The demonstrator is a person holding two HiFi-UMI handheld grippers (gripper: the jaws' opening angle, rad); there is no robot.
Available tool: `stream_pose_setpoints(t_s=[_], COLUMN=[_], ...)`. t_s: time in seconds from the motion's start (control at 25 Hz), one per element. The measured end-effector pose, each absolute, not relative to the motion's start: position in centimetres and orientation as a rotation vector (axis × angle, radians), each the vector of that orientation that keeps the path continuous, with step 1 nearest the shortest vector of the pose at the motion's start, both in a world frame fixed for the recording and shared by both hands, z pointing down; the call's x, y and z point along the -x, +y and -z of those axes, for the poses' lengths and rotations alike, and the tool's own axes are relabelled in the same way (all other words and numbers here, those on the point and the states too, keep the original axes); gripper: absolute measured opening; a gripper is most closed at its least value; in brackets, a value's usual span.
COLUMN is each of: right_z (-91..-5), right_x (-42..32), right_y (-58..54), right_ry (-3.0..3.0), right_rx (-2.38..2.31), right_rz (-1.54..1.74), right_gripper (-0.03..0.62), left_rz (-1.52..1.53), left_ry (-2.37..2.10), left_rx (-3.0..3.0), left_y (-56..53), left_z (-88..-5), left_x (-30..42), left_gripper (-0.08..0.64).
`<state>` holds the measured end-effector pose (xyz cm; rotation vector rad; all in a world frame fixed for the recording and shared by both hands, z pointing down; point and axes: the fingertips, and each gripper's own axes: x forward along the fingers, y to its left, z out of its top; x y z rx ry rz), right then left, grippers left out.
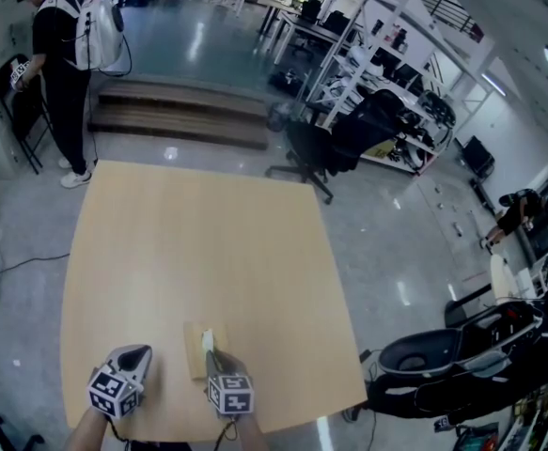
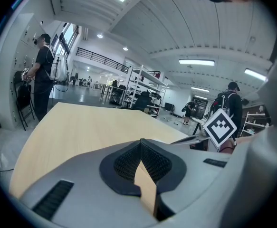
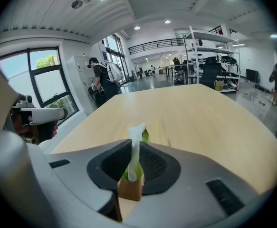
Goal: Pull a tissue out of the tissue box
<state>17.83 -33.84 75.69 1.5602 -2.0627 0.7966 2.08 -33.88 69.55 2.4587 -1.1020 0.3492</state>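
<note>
At the near edge of the table (image 1: 198, 242) your left gripper (image 1: 134, 355) is idle, its jaws pressed together on nothing, just left of the tissue box (image 1: 195, 350). Your right gripper (image 3: 135, 148) points down over the box, and its pads seem to pinch the white tissue (image 3: 137, 133) standing upright from the slot, though the contact is hard to confirm. I judge you are at the grasp; next, draw straight up so the sheet slides free.
</note>
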Motion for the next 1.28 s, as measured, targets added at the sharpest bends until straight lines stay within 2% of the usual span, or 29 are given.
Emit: stream_pose_setpoints(t_s=[0.12, 0.24, 1.28], right_z=[-75.7, -75.7, -73.4], right_x=[-17.8, -17.8, -18.9], right_y=[-33.8, -33.9, -35.2], right_ry=[-2.054, -2.055, -2.103], right_rx=[-1.565, -1.565, -1.634], right_rz=[-0.793, -0.793, -0.738], right_gripper=[0.015, 0.003, 0.002], left_rz=[-0.349, -0.346, -0.321], left_ry=[-1.102, -1.102, -1.119], left_rx=[-2.458, -2.461, -2.483], left_y=[-34.0, -34.1, -35.3], left_z=[-69.5, -69.5, -68.4], left_x=[-2.0, -1.9, -1.8], left_gripper=[0.008, 0.008, 0.008])
